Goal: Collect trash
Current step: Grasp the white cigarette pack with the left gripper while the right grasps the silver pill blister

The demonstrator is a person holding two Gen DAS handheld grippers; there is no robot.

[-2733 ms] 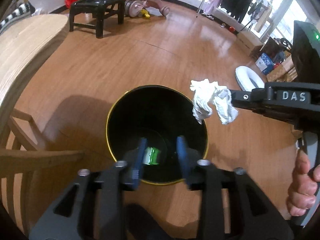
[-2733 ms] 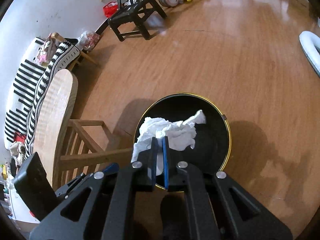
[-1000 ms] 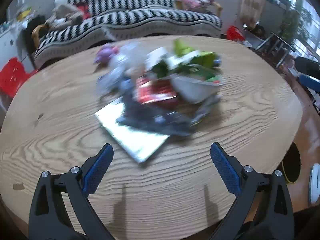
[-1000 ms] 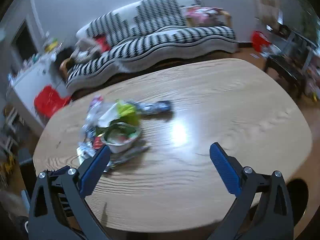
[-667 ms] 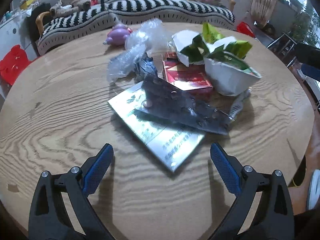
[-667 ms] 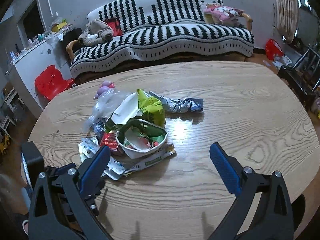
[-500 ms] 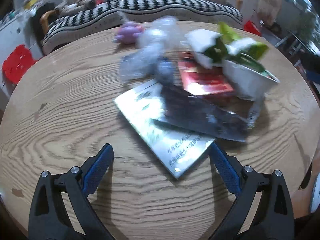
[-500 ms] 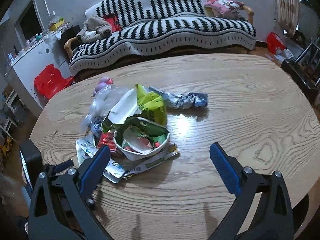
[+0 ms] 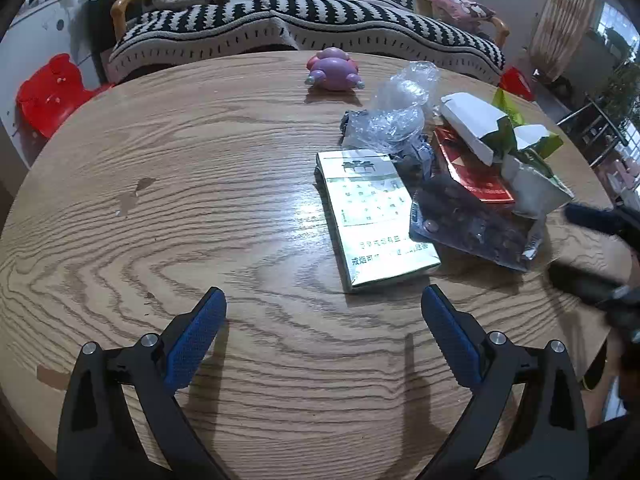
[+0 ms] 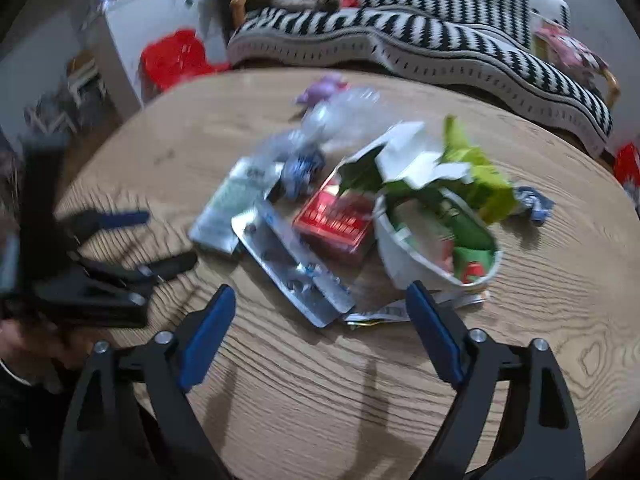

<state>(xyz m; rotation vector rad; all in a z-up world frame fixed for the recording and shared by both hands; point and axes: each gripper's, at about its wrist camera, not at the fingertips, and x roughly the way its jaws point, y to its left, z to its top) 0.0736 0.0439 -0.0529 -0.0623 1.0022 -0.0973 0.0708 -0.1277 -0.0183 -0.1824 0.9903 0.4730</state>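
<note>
A heap of trash lies on the round wooden table point(image 9: 200, 220). In the left wrist view I see a flat silver-green carton point(image 9: 372, 212), a dark blister pack point(image 9: 472, 224), a red packet point(image 9: 472, 168), clear crumpled plastic point(image 9: 400, 108) and a torn white-green paper bowl point(image 9: 532, 184). My left gripper point(image 9: 324, 328) is open and empty, just short of the carton. My right gripper point(image 10: 320, 328) is open and empty over the blister pack point(image 10: 292, 268), with the bowl point(image 10: 436, 244) and red packet point(image 10: 336, 220) just beyond. The left gripper also shows at the left of the right wrist view point(image 10: 132, 240).
A purple toy point(image 9: 334, 70) sits at the table's far side. A striped black-and-white sofa point(image 9: 320, 12) stands behind the table, with a red plastic stool point(image 9: 52, 92) to its left. A crumpled blue-white wrapper point(image 10: 534, 202) lies right of the heap.
Both grippers left the black bin on the floor, the tissue gone from the right one, and now face the table. The right gripper has moved closer to the heap, its view blurred.
</note>
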